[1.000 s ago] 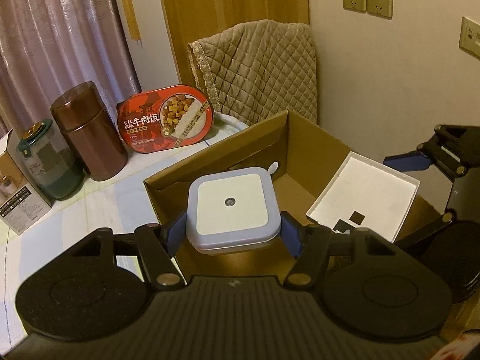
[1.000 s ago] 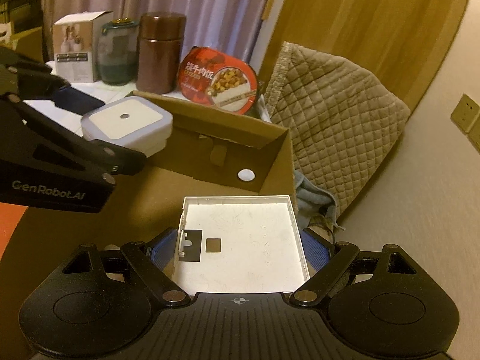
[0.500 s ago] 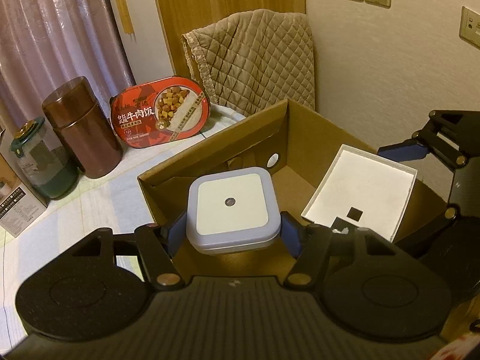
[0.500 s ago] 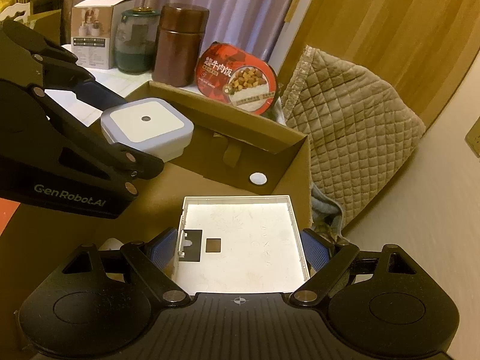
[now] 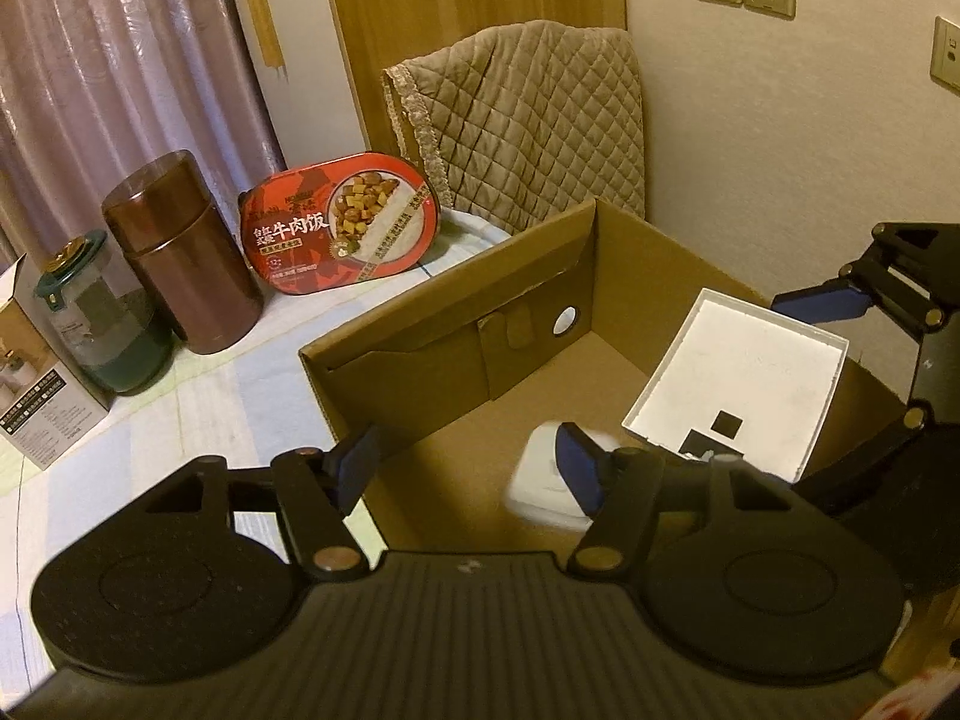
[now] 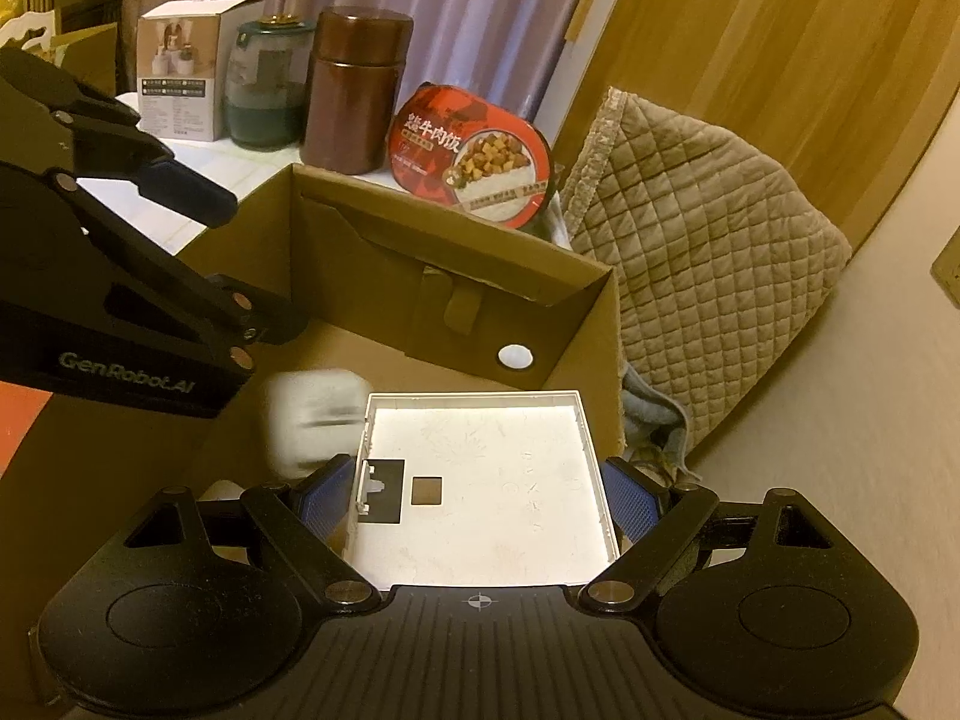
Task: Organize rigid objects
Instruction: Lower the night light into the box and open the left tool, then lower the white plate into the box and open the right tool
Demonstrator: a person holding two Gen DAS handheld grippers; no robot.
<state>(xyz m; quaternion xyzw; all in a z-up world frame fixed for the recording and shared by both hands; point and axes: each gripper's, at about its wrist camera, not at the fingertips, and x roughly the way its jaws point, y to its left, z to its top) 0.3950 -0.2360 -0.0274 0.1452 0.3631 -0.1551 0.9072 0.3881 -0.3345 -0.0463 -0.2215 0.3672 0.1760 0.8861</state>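
An open cardboard box stands on the table. My left gripper hovers over its near-left corner, open, with nothing between its fingers. A white square night-light is blurred inside the box, below the left gripper's right finger. My right gripper is shut on a flat white square cover plate, held tilted above the right side of the box, hollow side up.
Behind the box on the pale tablecloth stand a red ready-meal tub, a brown canister, a green-lidded glass jar and a small carton. A quilted chair back rises past the table's far edge, next to the wall.
The left gripper's jaws have spread and the night-light has dropped out of them into the box. The right gripper still holds the white plate in the same place.
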